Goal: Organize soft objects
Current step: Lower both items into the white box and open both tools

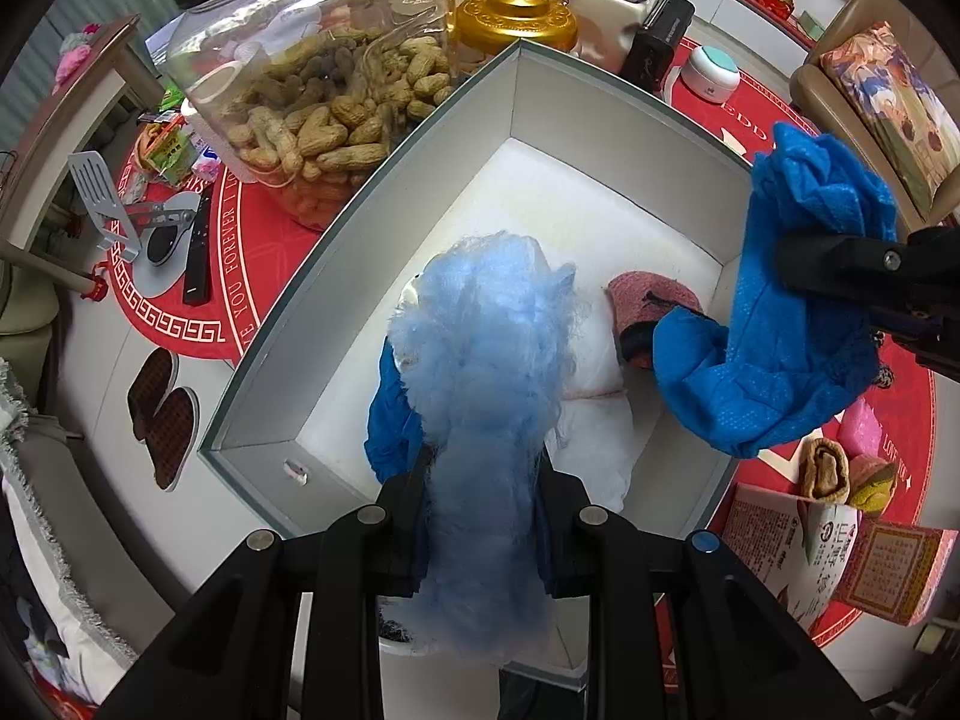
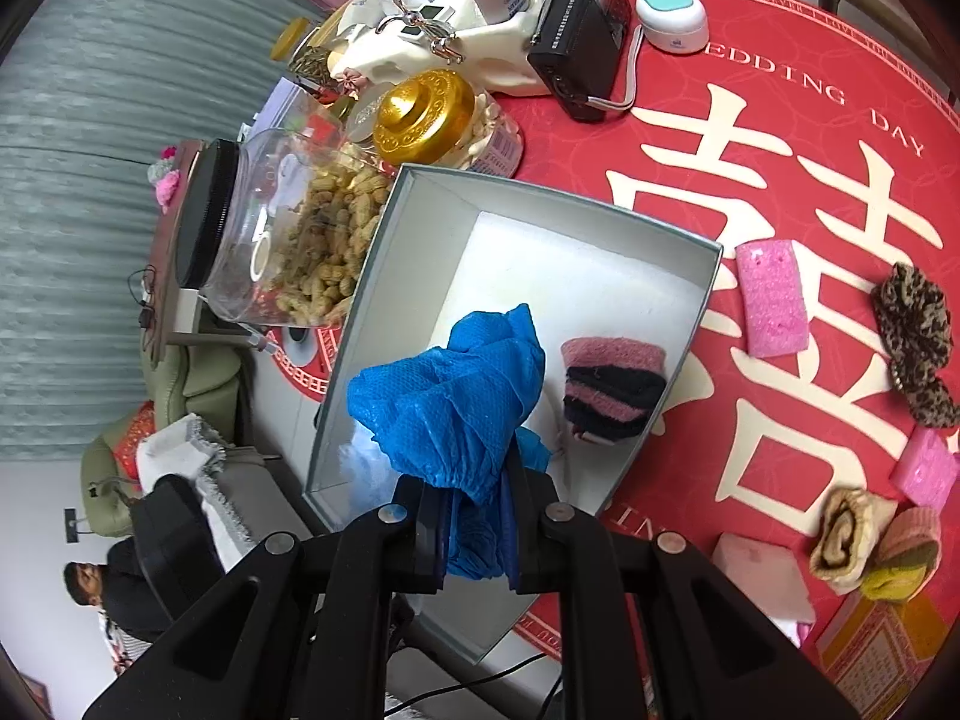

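A grey open box [image 1: 336, 252] with a white lining stands on the red mat; it also shows in the right wrist view [image 2: 384, 252]. My left gripper [image 1: 483, 480] is shut on a fluffy light-blue object [image 1: 486, 360] and holds it over the box's near end. My right gripper [image 2: 477, 516] is shut on a crumpled blue cloth [image 2: 450, 396] above the box; the cloth [image 1: 798, 324] hangs at the box's right side in the left wrist view. A pink and black knitted item [image 2: 612, 390] lies inside the box. A bit of blue fabric [image 1: 390, 420] shows behind the fluffy object.
A clear jar of peanuts [image 1: 318, 102] and a gold-lidded jar [image 1: 516, 15] stand close behind the box. On the mat to the right lie pink sponges [image 2: 768, 300], a leopard scrunchie [image 2: 918, 336], rolled socks [image 2: 846, 534] and a printed carton [image 1: 840, 558]. A black radio [image 2: 582, 54] stands at the back.
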A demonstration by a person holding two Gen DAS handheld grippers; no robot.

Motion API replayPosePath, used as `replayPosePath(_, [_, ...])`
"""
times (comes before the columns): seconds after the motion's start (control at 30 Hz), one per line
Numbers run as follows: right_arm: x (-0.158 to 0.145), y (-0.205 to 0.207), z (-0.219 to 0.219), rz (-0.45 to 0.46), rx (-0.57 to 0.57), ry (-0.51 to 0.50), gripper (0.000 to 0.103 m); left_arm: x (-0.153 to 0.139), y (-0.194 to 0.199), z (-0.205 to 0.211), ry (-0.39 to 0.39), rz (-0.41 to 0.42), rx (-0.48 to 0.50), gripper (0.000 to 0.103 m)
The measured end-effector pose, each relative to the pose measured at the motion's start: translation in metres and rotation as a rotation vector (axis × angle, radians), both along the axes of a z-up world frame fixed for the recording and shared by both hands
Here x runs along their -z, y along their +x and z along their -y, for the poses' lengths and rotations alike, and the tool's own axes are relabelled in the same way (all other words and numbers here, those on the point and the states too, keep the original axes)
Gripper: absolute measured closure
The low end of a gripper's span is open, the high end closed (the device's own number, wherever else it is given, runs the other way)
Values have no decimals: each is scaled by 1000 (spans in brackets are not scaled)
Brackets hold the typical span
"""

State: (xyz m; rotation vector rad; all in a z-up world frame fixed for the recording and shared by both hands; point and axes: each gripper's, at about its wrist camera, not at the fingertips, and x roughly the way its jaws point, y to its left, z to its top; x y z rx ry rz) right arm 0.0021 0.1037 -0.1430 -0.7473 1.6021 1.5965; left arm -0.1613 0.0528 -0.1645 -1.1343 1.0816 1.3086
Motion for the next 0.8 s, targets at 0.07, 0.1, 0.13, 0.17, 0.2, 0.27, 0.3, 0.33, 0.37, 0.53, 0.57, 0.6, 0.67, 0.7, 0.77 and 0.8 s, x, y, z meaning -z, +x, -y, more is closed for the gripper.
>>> replayPosePath(0.07, [0,-3,-2,21,-12,11,88,1,1,-3,-2,4,-4,75])
replayPosePath(0.1, [0,-4,-3,26,-16,15,88,2,1,-4,-2,7,-6,75])
replayPosePath(0.13, [0,-6,-5,37,-25,22,88,3,2,-5,-4,10,-8,75])
replayPosePath(0.17, [0,-7,-6,46,-32,29,88,4,2,-6,-5,13,-10,75])
replayPosePath(0.2, [0,-9,-8,56,-39,37,88,5,2,-7,-8,18,-12,75])
replayPosePath(0.27, [-1,-14,-11,70,-52,48,88,6,2,-10,-13,30,-18,75])
replayPosePath(0.3, [0,-17,-12,72,-59,49,87,6,2,-11,-16,38,-23,75])
replayPosePath(0.33, [0,-20,-14,78,-66,52,86,7,2,-13,-16,44,-26,75])
replayPosePath(0.37, [-1,-23,-15,88,-74,58,86,7,1,-14,-16,44,-30,75])
replayPosePath(0.53, [-3,-29,-17,101,-94,74,68,7,-1,-19,-21,78,-37,28])
replayPosePath(0.57, [-3,-28,-17,101,-92,73,48,8,-1,-19,-24,80,-33,4])
replayPosePath(0.6, [-4,-26,-17,98,-88,73,27,9,-1,-19,-26,76,-30,0])
replayPosePath(0.67, [-2,-21,-16,89,-73,61,10,7,-1,-17,-13,46,-33,0])
replayPosePath(0.7, [0,-19,-16,80,-66,45,3,6,-1,-17,-13,31,-30,0])
replayPosePath(0.77, [2,-14,-15,67,-51,23,0,7,0,-16,-21,23,-29,0])
replayPosePath(0.8, [3,-11,-14,64,-42,16,0,7,0,-16,-23,19,-27,0])
